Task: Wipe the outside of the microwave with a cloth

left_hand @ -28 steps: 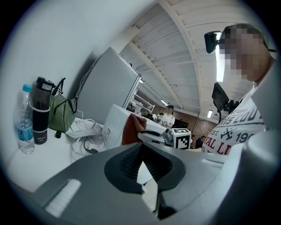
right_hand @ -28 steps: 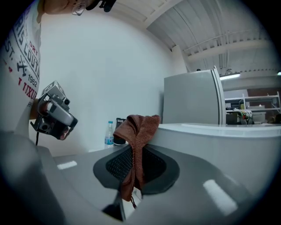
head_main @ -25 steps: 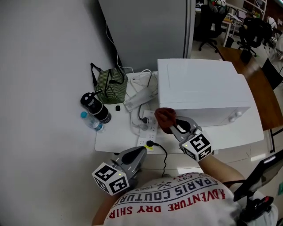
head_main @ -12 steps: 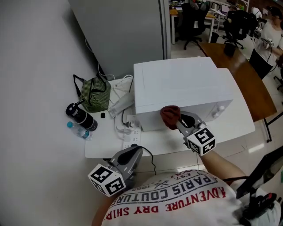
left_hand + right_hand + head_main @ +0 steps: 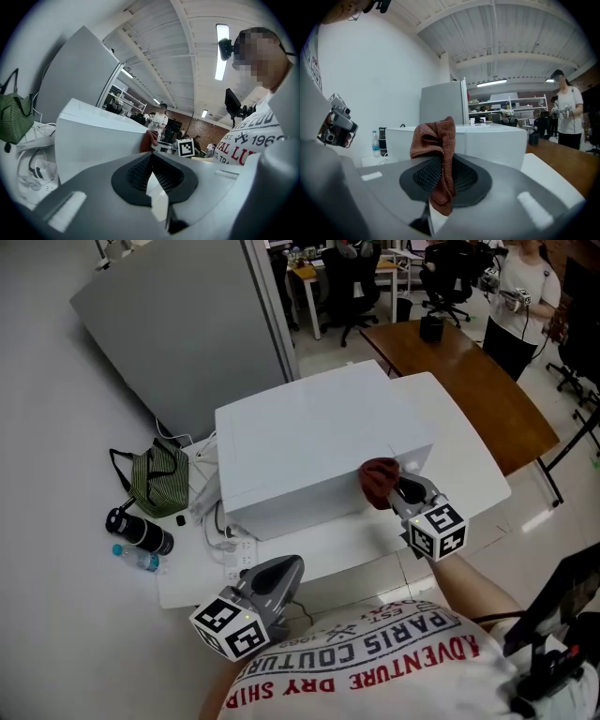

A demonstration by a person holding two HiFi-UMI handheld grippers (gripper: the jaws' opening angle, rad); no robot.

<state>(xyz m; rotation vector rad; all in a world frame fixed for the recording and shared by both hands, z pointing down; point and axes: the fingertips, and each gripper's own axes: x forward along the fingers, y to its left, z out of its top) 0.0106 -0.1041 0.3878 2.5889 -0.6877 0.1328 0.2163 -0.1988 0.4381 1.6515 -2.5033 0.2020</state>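
The white microwave stands on a white table. My right gripper is shut on a reddish-brown cloth, which presses against the right end of the microwave's near face. In the right gripper view the cloth hangs bunched between the jaws, with the microwave just beyond. My left gripper hovers low by the table's near edge, shut, with nothing in it. In the left gripper view the microwave fills the middle, and the cloth shows at its far corner.
Left of the microwave are a green striped bag, a black flask, a water bottle and a power strip with cables. A grey partition stands behind. A brown table and a standing person are at the back right.
My right gripper has carried the cloth rightward along the microwave's near face, from its left corner to its right end. The left gripper has stayed low near the table edge.
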